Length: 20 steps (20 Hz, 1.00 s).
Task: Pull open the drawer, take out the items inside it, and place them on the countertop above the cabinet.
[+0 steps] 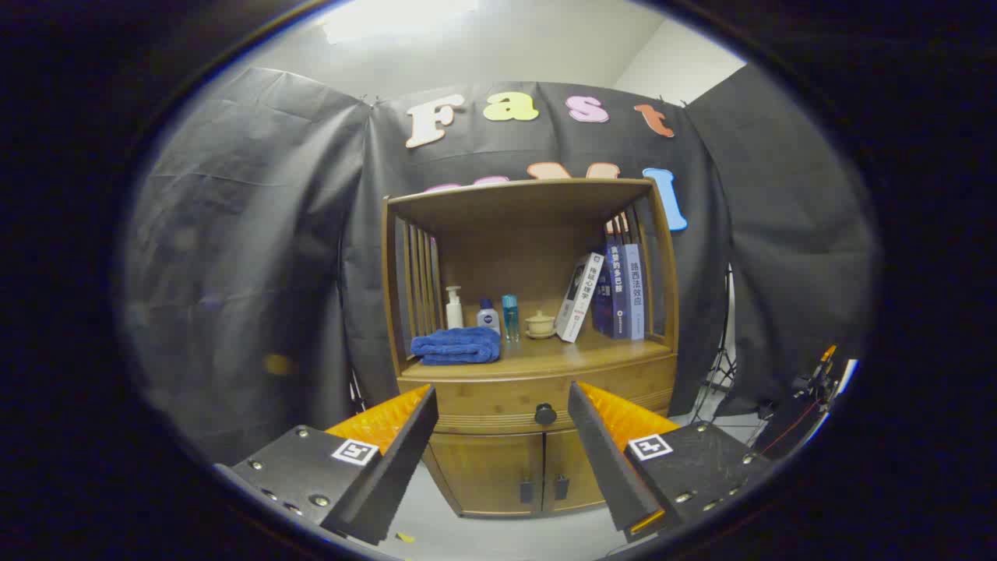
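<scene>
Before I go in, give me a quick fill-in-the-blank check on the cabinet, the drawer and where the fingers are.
1. The drawer under the countertop is ____.
2. The hand-held gripper has its fingers ____, with the drawer knob seen between them, farther off.
3. The folded towel on the countertop is ____ in colour.
4. The books stand on the countertop's ____ side.

Missing words: closed; open; blue; right

The wooden cabinet's countertop [545, 360] carried a folded blue towel [457, 346], a pump bottle [454, 308], two small bottles [498, 313], what looked like a lidded cup [540, 323] and leaning books [615, 292].
</scene>
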### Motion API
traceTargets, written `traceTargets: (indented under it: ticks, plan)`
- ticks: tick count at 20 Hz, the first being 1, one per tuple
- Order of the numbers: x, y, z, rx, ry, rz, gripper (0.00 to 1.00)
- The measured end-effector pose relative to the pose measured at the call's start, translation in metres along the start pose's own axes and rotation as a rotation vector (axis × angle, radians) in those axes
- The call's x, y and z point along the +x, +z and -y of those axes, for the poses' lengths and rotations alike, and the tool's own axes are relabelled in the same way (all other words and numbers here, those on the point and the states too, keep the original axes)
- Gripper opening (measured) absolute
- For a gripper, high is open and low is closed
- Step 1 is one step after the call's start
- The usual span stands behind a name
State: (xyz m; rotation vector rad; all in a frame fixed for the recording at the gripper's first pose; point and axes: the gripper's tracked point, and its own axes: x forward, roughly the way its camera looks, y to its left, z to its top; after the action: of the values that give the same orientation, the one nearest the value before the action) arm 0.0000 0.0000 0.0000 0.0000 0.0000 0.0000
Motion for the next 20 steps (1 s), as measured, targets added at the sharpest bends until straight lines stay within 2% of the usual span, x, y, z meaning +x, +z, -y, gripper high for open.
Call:
traceTargets:
  ticks: [9,20]
  plan:
    - [0.0,-0.014,0.009,-0.027,-0.027,-0.016,1.0]
    - [0.004,-0.03,0.006,-0.037,-0.009,-0.046,1.0]
